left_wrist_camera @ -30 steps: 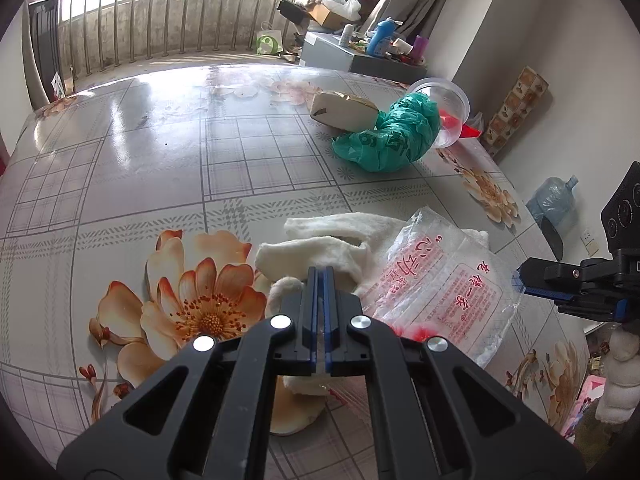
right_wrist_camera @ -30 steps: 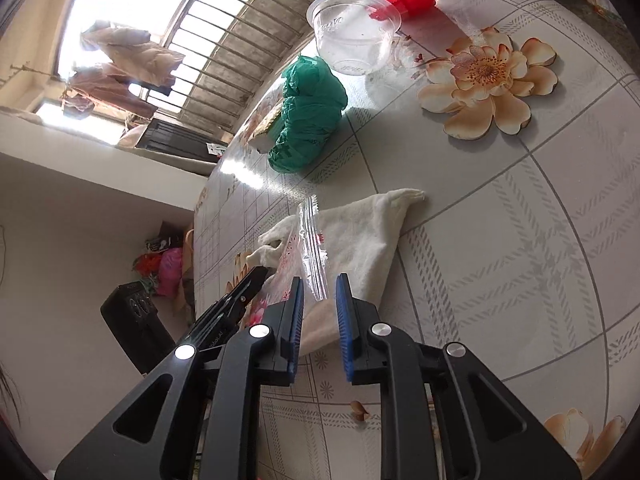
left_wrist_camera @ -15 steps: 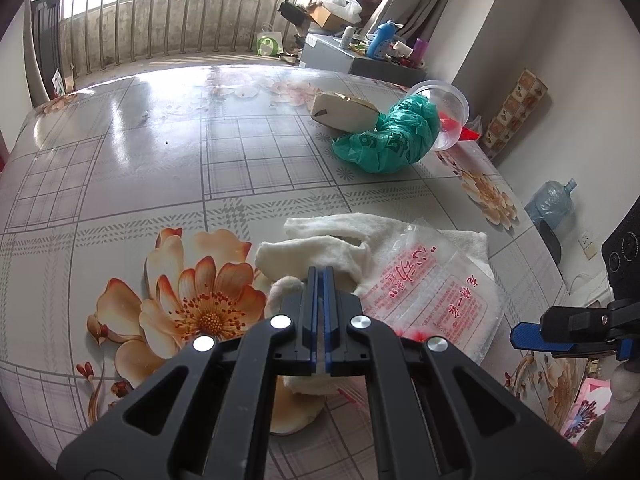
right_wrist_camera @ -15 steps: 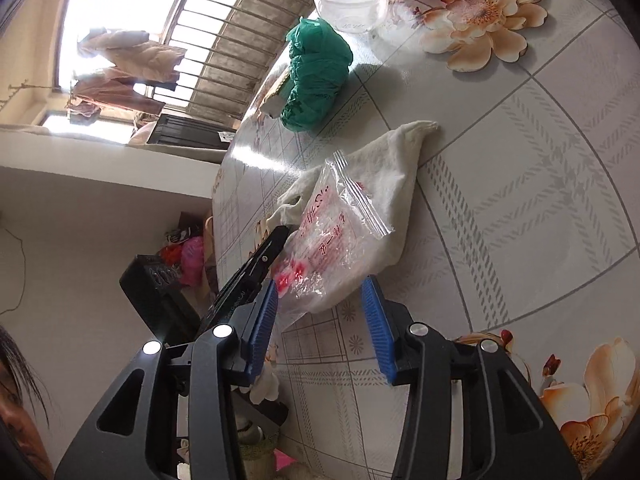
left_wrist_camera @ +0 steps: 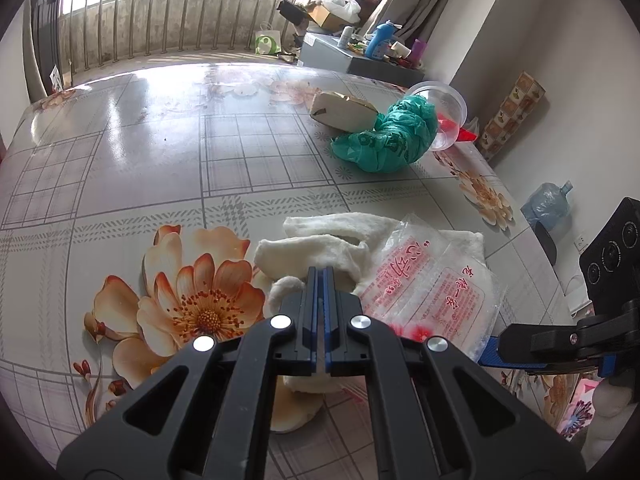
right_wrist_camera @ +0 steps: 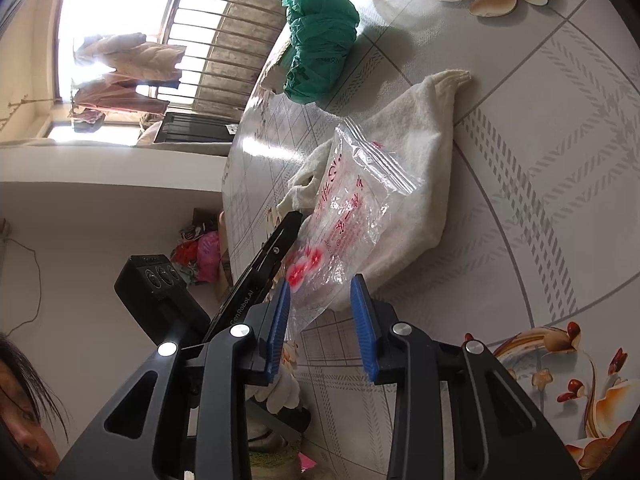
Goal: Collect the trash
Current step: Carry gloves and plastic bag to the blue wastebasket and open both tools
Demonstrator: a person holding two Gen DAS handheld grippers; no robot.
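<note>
- On my left wrist view, the left claw [left_wrist_camera: 319, 280] has its blue pads pressed together, pinching a fold of the white cloth [left_wrist_camera: 320, 250]; only this view shows that pinch head-on.
- Just right of it lies the clear zip bag [left_wrist_camera: 430, 288], crinkly plastic with red print, resting on the cloth.
- Beyond it on the glossy, flower-patterned worktop [left_wrist_camera: 160, 152] sit a cardboard piece [left_wrist_camera: 344, 110], a crumpled green plastic bag [left_wrist_camera: 388, 140] and a clear plastic cup [left_wrist_camera: 446, 110] on its side, well apart from both claws.
- At this view's right edge the right claw [left_wrist_camera: 520, 354] shows side-on, so I cannot judge its gap here.
- My right wrist view settles it: the right claw [right_wrist_camera: 322, 320] stands wide, ribbed blue pads either side of the zip bag's [right_wrist_camera: 348, 216] near edge, gripping nothing.
- Here the cloth [right_wrist_camera: 416, 160] spreads soft and rumpled beneath the bag.
</note>
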